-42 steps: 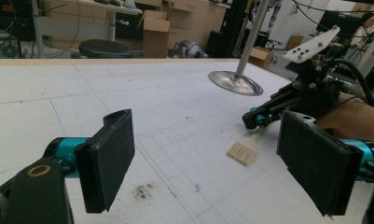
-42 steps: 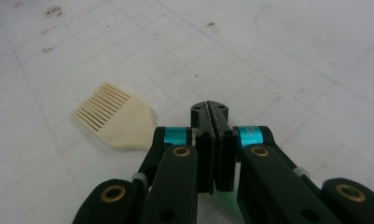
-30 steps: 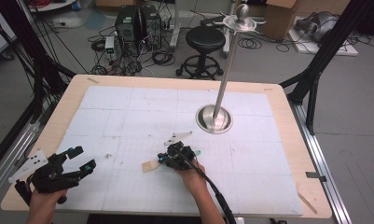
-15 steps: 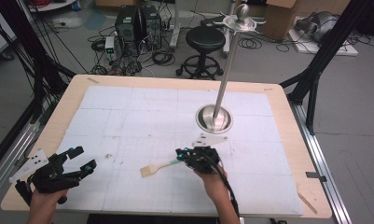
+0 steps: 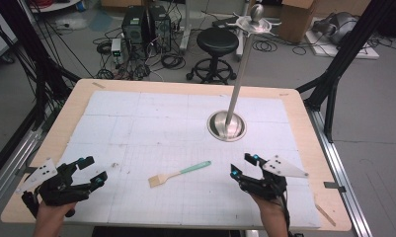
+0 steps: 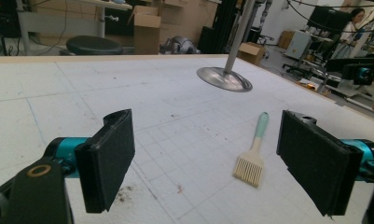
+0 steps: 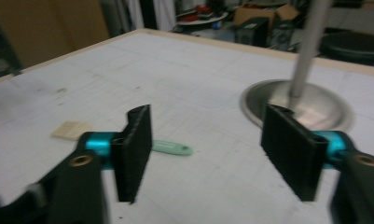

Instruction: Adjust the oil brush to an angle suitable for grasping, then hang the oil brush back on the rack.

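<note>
The brush [image 5: 179, 173], held in the right gripper [image 5: 245, 165] a second ago, has been set down on the table [image 5: 136, 123] at its 6 o'clock and released, both that gripper and the left gripper [image 5: 89, 170] spread empty, suggesting a placement completed.

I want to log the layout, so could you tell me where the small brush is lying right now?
In the high view the brush lies flat on the table, near its front middle, between the left gripper and right gripper, touching neither, nearer the person than the stand's round base.
</note>
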Motion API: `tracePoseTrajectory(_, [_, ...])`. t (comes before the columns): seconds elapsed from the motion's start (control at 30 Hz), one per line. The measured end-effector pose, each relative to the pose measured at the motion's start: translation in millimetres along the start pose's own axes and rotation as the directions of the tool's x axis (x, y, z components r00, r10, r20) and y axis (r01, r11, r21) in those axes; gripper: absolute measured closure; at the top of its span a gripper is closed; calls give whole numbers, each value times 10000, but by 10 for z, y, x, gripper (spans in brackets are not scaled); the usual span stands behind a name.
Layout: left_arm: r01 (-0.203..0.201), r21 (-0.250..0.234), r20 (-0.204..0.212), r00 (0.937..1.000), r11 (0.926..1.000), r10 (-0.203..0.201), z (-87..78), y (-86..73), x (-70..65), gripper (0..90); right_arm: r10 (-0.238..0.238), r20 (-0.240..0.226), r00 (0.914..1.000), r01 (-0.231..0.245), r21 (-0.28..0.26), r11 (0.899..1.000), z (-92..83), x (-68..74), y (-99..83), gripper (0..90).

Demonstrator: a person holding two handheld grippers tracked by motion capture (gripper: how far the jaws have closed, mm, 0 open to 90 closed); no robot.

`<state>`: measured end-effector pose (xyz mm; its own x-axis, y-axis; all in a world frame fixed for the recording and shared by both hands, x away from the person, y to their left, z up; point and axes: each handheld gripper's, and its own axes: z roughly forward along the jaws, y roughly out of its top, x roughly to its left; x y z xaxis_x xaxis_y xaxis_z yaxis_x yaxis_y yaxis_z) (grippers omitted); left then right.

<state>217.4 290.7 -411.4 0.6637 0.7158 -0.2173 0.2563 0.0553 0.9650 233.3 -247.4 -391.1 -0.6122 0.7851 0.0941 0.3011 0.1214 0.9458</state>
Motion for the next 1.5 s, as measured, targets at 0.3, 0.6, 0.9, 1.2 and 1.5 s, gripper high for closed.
tracePoseTrajectory(0.3, [-82,-26,145,9999,10000,83,24,-3,-32,188,35,1358,9907,47,-600,9982,-378,-84,-78,164])
tracePoseTrajectory(0.6, [-46,-152,-6,10000,9999,46,-13,2,-6,191,-285,1480,9886,379,-611,9974,-431,-59,-66,164])
tracePoseTrajectory(0.9, [-96,207,113,9999,9997,93,49,-25,-19,200,-154,1545,9879,238,-524,9983,-421,-91,-86,164])
tracePoseTrajectory(1.2, [-114,367,382,9992,9993,100,124,-34,-66,200,-125,1547,9879,206,-506,9985,-407,-80,-93,165])
tracePoseTrajectory(1.5, [-406,926,1012,9944,9949,311,333,-20,-231,205,6,1382,9904,35,-291,9996,-379,-81,-124,164])
